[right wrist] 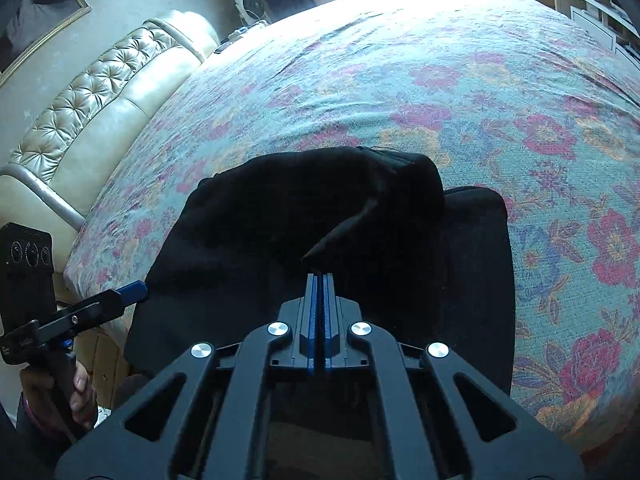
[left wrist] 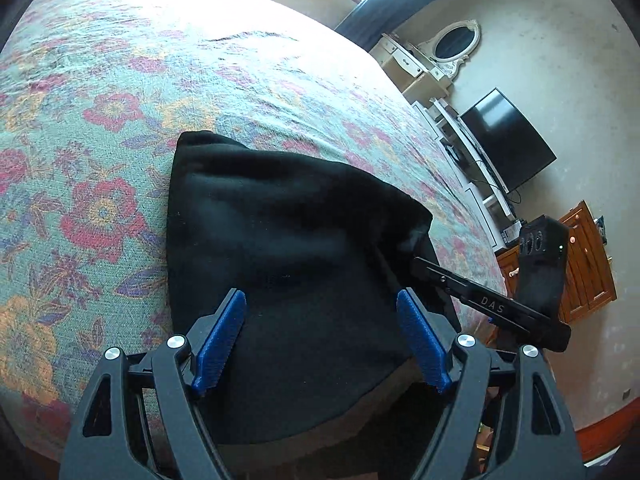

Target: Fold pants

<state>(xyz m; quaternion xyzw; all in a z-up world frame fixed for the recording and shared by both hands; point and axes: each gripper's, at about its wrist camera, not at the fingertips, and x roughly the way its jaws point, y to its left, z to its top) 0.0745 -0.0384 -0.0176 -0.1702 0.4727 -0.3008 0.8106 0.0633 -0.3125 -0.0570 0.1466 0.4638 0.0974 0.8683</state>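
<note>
Your left gripper [left wrist: 320, 344] hangs with its blue pads [left wrist: 218, 344] spread wide over the near part of the black pants [left wrist: 288, 232], nothing pinched between them. Your right gripper [right wrist: 319, 280] has its pads pressed flat together; a raised point of black cloth stands right at the tips, but you cannot tell from this view whether the pads actually have it.

The pants lie bunched and partly folded on the near side of the bed, on the floral bedspread [left wrist: 120, 120]. In the left wrist view their near hem drapes over the bed's near edge, and the right gripper reaches in at their right corner. In the right wrist view a folded-over hump sits on top of a flatter layer whose right edge runs straight, near to far.

Beyond the pants the bedspread is open and mostly smooth all the way to the far edge, with a few low wrinkles toward the far side. Left of the bed stands a tufted headboard [right wrist: 92, 92]. Off the bed's right side stand a white vanity with an oval mirror [left wrist: 456, 46], a dark television [left wrist: 508, 140] and a wooden cabinet [left wrist: 588, 264] against the wall.

Your hand [right wrist: 68, 392] grips the left tool's handle below the bed's edge.
</note>
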